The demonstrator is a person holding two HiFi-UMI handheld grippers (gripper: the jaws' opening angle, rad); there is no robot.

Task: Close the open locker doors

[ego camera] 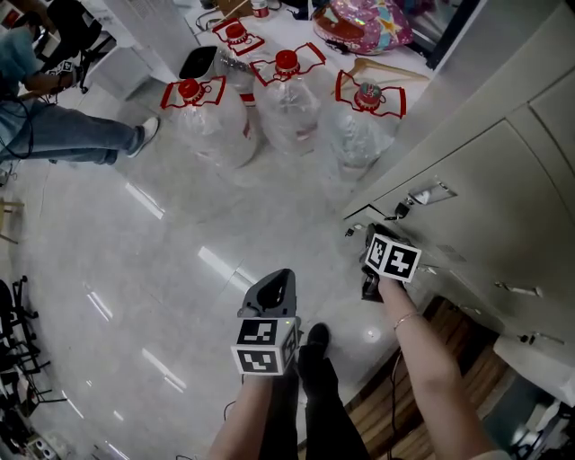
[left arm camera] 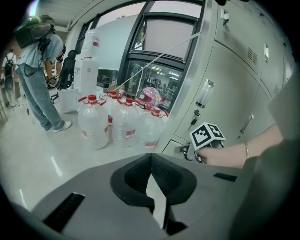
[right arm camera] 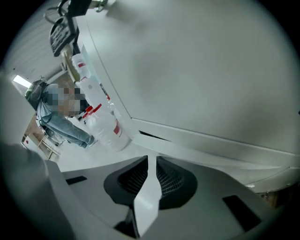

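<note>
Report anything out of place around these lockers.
A low locker door by the right gripper looks ajar, with a dark gap along its edge, while the doors above sit flush. A wooden hanger lies loose on the floor beside the water jugs.

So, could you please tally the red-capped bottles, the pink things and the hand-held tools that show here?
Red-capped bottles grouped near the lockers: 4
Pink star-print item: 1
Tools, the left tool and the right tool: 2
Total: 7
A possible fifth bottle is cut off at the head view's top edge.
</note>
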